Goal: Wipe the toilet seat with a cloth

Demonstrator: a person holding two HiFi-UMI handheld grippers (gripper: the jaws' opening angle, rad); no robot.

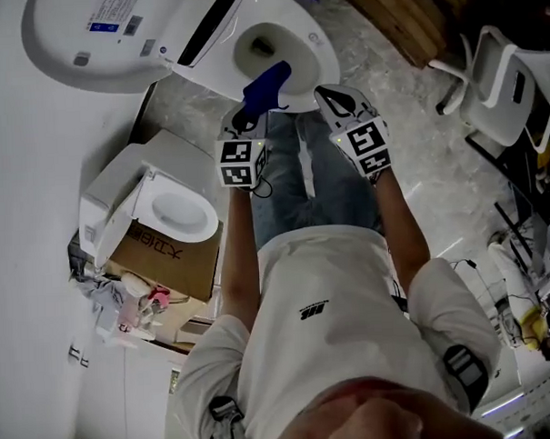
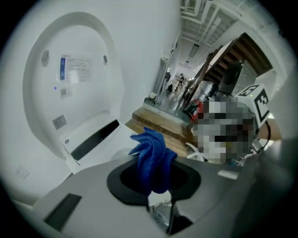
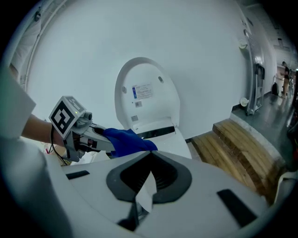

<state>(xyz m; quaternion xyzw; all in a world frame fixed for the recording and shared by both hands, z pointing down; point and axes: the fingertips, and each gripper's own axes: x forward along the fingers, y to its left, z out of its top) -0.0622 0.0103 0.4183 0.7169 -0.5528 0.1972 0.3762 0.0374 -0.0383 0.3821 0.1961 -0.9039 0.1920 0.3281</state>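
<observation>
A white toilet (image 1: 215,46) of smooth glazed ceramic stands against a plain white wall, on a floor (image 1: 393,118) of grey marbled stone. Its broad oval lid (image 1: 85,36) is raised, with a small printed label on the inner face. The glossy, rounded toilet seat (image 1: 323,59) is down around the bowl. To the right of the toilet runs a low platform of brown wooden planks (image 1: 412,17). Near it is a white chair (image 1: 492,77) with curved arms.

To the left, a second white toilet (image 1: 156,206) sits on a brown cardboard box (image 1: 168,260).

The person stands in front of the first toilet, with both arms stretched towards it.

The left gripper (image 1: 255,108) has its jaws clamped on a blue cloth (image 1: 267,85). The cloth is soft and fleecy and bunched into thick folds. It sticks out beyond the jaws and hangs over the front rim of the seat. I cannot tell whether it touches the seat.

The right gripper (image 1: 331,95) is just beside the left one, over the front of the seat on the right. Its jaws are pressed together with nothing between them.
</observation>
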